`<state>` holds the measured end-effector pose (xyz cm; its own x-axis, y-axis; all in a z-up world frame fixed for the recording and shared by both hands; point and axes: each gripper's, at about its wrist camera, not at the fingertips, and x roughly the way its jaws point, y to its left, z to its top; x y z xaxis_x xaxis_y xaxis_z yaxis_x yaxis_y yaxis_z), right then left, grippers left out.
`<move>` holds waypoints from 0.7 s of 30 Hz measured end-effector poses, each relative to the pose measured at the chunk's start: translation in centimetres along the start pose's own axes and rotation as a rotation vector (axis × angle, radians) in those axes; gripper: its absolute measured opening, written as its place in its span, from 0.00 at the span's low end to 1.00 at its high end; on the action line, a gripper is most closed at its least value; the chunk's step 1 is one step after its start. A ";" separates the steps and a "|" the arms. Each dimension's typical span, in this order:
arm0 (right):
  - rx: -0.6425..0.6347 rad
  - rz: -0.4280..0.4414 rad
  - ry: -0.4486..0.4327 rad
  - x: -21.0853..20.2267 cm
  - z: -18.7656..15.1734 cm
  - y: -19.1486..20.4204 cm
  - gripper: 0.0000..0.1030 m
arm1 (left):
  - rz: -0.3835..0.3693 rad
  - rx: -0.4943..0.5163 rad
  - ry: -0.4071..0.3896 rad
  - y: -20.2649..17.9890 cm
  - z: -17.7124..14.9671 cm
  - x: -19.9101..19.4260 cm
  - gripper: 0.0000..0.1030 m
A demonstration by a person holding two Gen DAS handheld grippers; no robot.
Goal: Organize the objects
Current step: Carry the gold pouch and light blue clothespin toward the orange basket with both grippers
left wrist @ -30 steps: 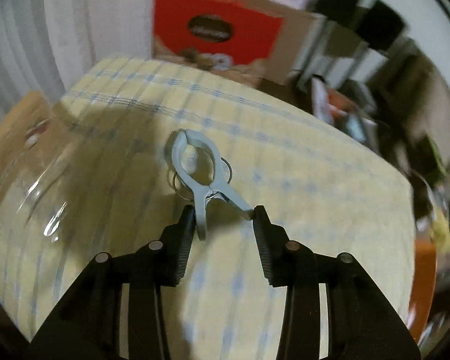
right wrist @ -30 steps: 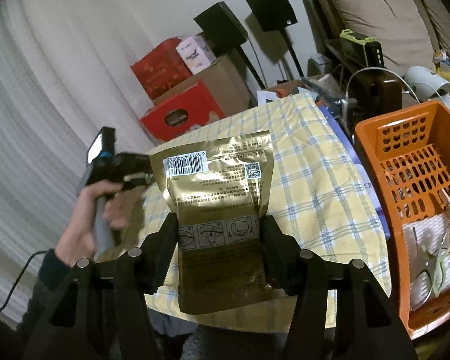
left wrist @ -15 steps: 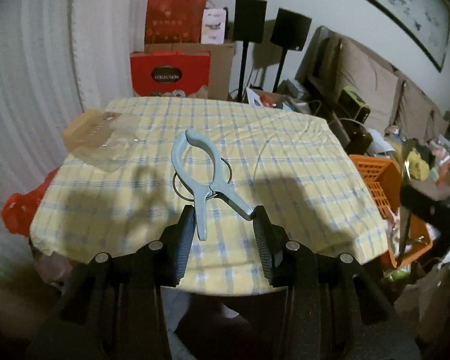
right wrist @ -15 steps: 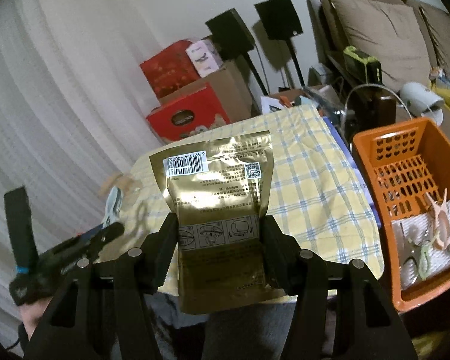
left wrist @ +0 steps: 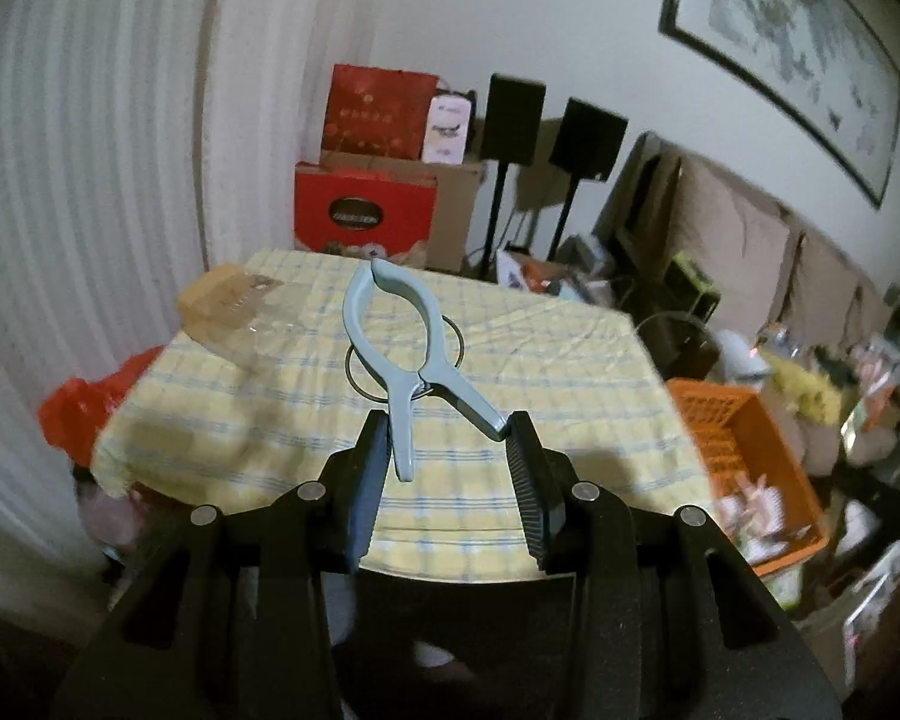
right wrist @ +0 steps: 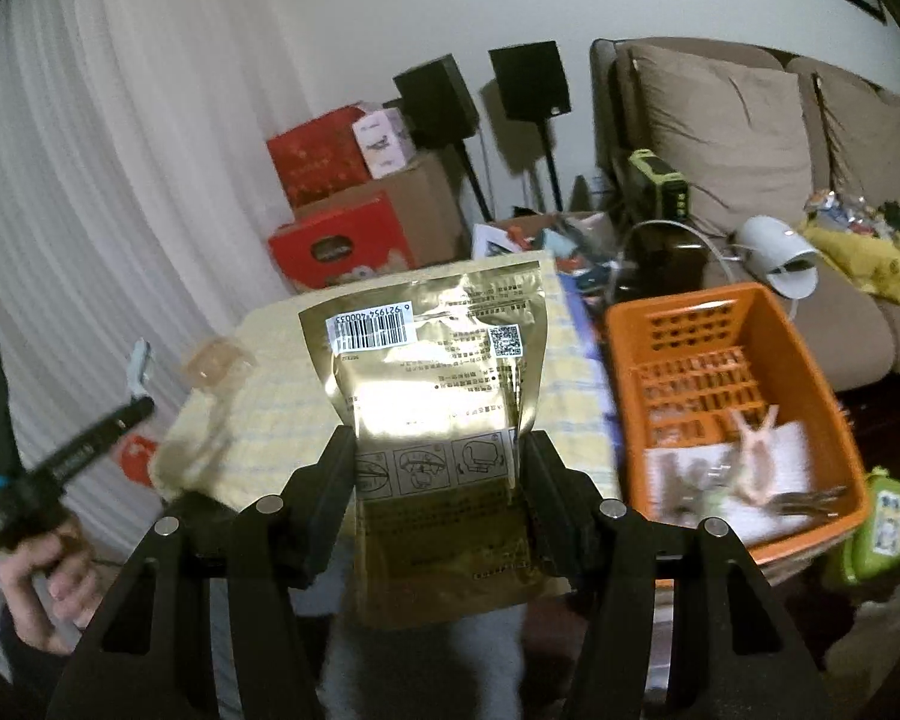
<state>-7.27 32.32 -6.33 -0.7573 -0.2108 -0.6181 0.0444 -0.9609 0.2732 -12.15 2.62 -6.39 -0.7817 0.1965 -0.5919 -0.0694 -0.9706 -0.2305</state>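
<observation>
Both items had been lifted clear of the counter [left wrist: 570, 360]: the blue clothes peg [left wrist: 402, 354] was clamped in the left hand-held gripper [left wrist: 447, 456], the gold pouch [right wrist: 438, 420] in the right hand-held gripper [right wrist: 438, 474], ready for the orange basket [right wrist: 690, 312] at right.

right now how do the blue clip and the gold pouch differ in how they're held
The blue clip is a small hard plastic clamp; the gold pouch is a wide, flat foil bag. The left gripper pinches the clip by its two handle tips, while the right gripper squeezes the pouch's side edges. Both are held off the checked table.
</observation>
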 end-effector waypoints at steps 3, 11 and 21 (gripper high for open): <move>-0.015 -0.058 -0.001 -1.5 0.4 -1.9 0.56 | -0.039 -0.014 -0.016 -1.5 -0.4 -0.4 0.35; -0.004 -0.009 -0.012 -4.0 -0.3 -5.8 0.56 | -0.044 0.026 0.006 -5.9 -1.7 1.2 0.35; -0.020 -0.011 -0.037 -4.2 -0.2 -7.3 0.56 | -0.052 0.078 -0.043 -11.4 -1.6 1.0 0.35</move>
<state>-4.23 40.18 -5.86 -0.7813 -0.1939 -0.5933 0.0486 -0.9665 0.2519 -11.16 14.12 -5.58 -0.8012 0.2426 -0.5470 -0.1572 -0.9674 -0.1988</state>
